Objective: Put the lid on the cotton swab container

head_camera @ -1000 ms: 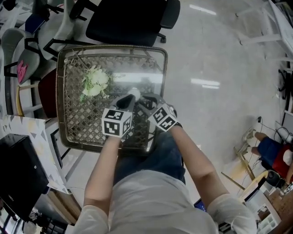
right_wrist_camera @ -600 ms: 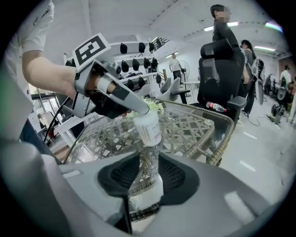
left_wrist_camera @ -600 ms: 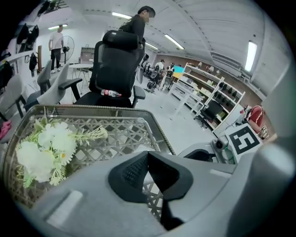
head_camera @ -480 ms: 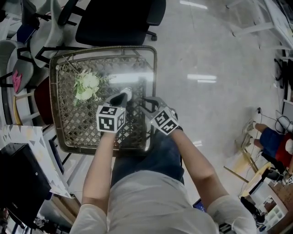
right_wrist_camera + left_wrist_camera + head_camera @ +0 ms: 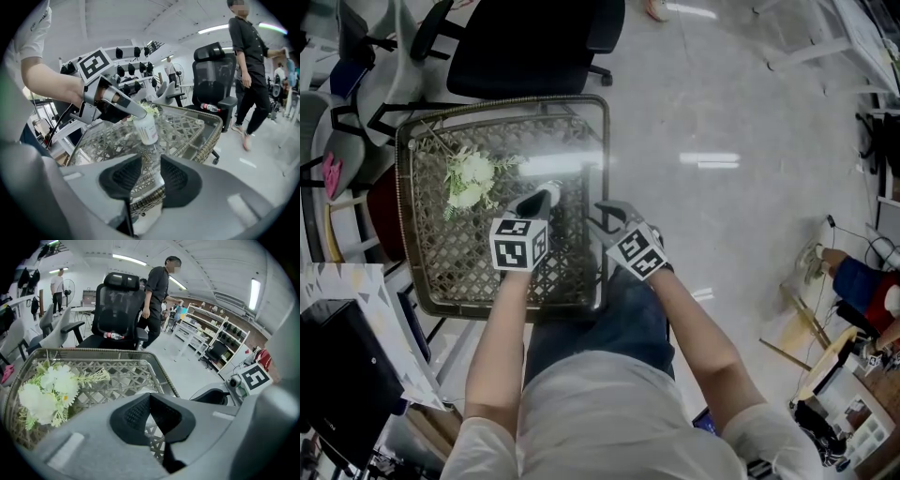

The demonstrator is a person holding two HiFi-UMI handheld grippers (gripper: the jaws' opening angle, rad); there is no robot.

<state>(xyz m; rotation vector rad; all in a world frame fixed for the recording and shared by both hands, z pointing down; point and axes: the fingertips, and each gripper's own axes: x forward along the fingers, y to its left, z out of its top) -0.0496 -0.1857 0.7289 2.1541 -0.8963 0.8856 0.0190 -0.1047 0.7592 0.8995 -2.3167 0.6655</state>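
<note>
Pinching the top of the swab container [image 5: 147,129], my left claw [image 5: 151,404] has its jaws drawn nearly together, with only a thin wedge of gap between the pads. My right claw [image 5: 152,173] hangs nearer the table's close edge, spread and holding nothing, the wicker rim showing through its gap. The container sits a little tilted over the glass top of the table [image 5: 212,132], inward from that edge and well apart from the flowers [image 5: 49,392]. I cannot tell whether its base touches the glass. Its mouth is covered by my left jaw tip, so I cannot tell whether the lid is seated either. The risk, as I judge it, lies in that high, narrow grip. Nothing steadies the body, so any push down could swing the base sideways, skate it across the slick glass, or tip the whole thing over. If the lid is only perched, a crooked press would jam or pop it. I'd bring the right claw round the body first.
</note>
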